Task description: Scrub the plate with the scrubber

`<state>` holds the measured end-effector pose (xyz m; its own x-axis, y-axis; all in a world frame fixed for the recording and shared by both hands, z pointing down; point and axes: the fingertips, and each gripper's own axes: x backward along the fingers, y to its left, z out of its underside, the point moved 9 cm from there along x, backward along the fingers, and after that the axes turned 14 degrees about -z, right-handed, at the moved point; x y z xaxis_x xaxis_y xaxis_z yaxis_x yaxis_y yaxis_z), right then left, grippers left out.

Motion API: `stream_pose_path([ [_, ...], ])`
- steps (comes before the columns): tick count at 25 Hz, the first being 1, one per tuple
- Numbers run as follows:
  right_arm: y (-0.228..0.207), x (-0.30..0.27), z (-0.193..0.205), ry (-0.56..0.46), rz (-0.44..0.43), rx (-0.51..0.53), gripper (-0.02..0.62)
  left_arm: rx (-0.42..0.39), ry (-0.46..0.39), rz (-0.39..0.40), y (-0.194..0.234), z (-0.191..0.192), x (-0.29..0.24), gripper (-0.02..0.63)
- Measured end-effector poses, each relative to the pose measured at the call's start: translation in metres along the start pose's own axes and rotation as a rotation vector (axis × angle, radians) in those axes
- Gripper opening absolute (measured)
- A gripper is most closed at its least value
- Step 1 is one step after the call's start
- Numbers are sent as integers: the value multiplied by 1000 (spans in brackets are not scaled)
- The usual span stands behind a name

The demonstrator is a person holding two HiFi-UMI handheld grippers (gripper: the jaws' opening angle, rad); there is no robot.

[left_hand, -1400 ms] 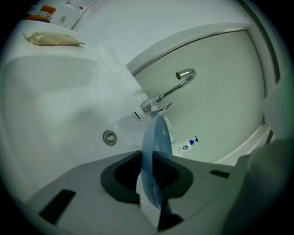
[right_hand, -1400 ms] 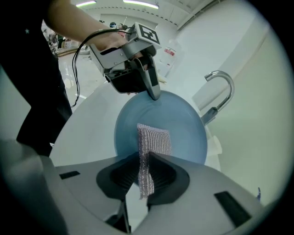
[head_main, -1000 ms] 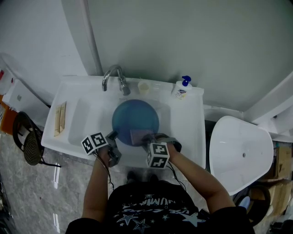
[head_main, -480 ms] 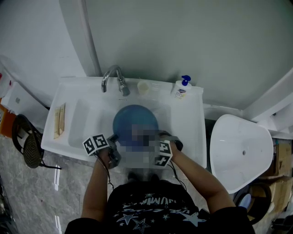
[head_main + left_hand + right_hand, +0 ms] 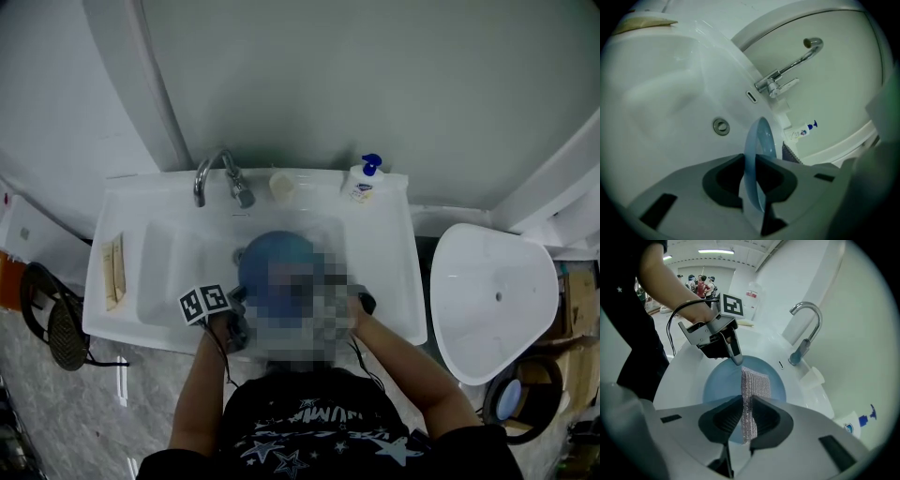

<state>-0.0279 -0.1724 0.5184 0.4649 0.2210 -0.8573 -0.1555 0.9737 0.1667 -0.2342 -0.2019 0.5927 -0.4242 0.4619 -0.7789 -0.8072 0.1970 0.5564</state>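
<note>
Now we keep the left gripper (image 5: 752, 174) clamped on the rim of the blue plate (image 5: 762, 140), inside the sink (image 5: 670, 93); our right gripper (image 5: 746, 418) pinches the scrubber (image 5: 754, 383) over its face; hard strokes, we judge, could lever that thin rim loose.

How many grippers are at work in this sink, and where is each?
2. The left gripper is shut on the plate's rim, above the sink. The right gripper holds the scrubber over the plate's face. No other shows.
</note>
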Motion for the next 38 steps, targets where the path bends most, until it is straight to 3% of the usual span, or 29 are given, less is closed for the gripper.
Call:
stream_pose_path([
  [23, -10, -36, 5, -5, 29, -207, 74, -95, 155, -63, 19, -21, -56, 55],
  [33, -5, -39, 11, 6, 16, -260, 74, -349, 202, -158, 16, -18, -65, 55],
  [36, -3, -39, 10, 7, 18, -259, 74, -371, 217, -154, 16, -14, -67, 66],
  [38, -2, -38, 10, 8, 16, -262, 74, -371, 224, -131, 15, -13, -67, 118],
])
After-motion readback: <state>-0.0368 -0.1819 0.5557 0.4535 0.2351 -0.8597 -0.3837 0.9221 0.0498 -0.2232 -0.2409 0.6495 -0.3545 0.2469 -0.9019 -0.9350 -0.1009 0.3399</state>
